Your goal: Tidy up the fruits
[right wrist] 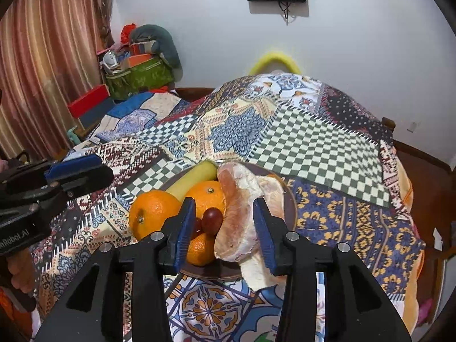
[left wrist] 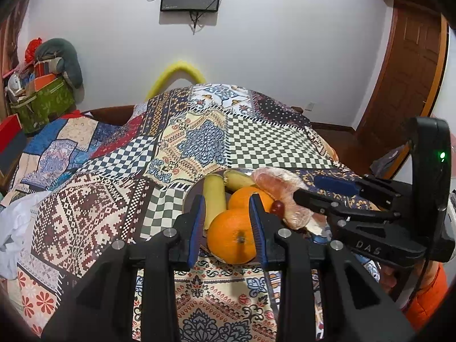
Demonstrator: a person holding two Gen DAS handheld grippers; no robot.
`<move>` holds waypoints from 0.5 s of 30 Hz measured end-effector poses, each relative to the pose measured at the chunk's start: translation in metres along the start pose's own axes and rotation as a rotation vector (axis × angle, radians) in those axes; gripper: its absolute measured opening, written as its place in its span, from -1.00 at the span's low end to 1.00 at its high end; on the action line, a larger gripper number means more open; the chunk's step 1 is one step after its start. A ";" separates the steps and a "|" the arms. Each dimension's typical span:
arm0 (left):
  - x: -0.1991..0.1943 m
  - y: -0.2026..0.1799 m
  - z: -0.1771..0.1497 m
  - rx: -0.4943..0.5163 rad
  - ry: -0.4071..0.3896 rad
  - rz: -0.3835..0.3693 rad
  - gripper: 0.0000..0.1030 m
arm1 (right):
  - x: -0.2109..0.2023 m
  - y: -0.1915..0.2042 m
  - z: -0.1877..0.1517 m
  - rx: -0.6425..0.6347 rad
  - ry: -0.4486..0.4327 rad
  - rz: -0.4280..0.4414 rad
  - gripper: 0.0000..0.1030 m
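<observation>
A dark plate [right wrist: 290, 199] on the patchwork bedspread holds two oranges, a small orange, bananas, red grapes and a peeled pomelo piece. In the left wrist view my left gripper [left wrist: 228, 225] is open with its blue pads on either side of the near orange [left wrist: 230, 238]; I cannot tell if they touch it. A banana [left wrist: 214, 199] and a second orange [left wrist: 246, 196] lie behind. In the right wrist view my right gripper [right wrist: 225, 228] is open around the pomelo piece [right wrist: 242, 213] and grapes [right wrist: 212, 219]. The small orange [right wrist: 199, 249] sits below.
The patchwork bedspread [left wrist: 199, 142] covers the whole bed. A green bag of clutter [left wrist: 42, 99] and a red box [right wrist: 88, 99] stand at the far left. A wooden door [left wrist: 404, 85] is at the right. A white cloth [left wrist: 14, 228] lies at the left edge.
</observation>
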State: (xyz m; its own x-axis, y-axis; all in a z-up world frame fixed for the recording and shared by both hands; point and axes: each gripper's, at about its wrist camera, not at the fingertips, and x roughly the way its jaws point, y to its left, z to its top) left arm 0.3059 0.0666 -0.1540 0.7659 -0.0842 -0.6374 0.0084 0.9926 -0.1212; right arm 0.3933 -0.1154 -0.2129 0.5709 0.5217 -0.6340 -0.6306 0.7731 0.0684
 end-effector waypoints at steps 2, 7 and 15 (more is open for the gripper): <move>-0.007 -0.004 0.002 0.007 -0.015 0.001 -0.40 | -0.016 -0.001 0.003 0.009 -0.031 -0.005 -0.26; -0.043 -0.019 0.010 0.025 -0.084 -0.004 -0.40 | -0.063 0.002 0.012 0.028 -0.135 -0.039 -0.26; -0.129 -0.039 0.017 0.040 -0.246 -0.008 -0.39 | -0.161 0.022 0.014 0.042 -0.325 -0.051 -0.26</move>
State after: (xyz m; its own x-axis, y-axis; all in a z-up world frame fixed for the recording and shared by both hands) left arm 0.2176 0.0406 -0.0537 0.8990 -0.0736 -0.4318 0.0372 0.9950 -0.0923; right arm 0.2950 -0.1776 -0.0988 0.7433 0.5646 -0.3588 -0.5784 0.8119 0.0792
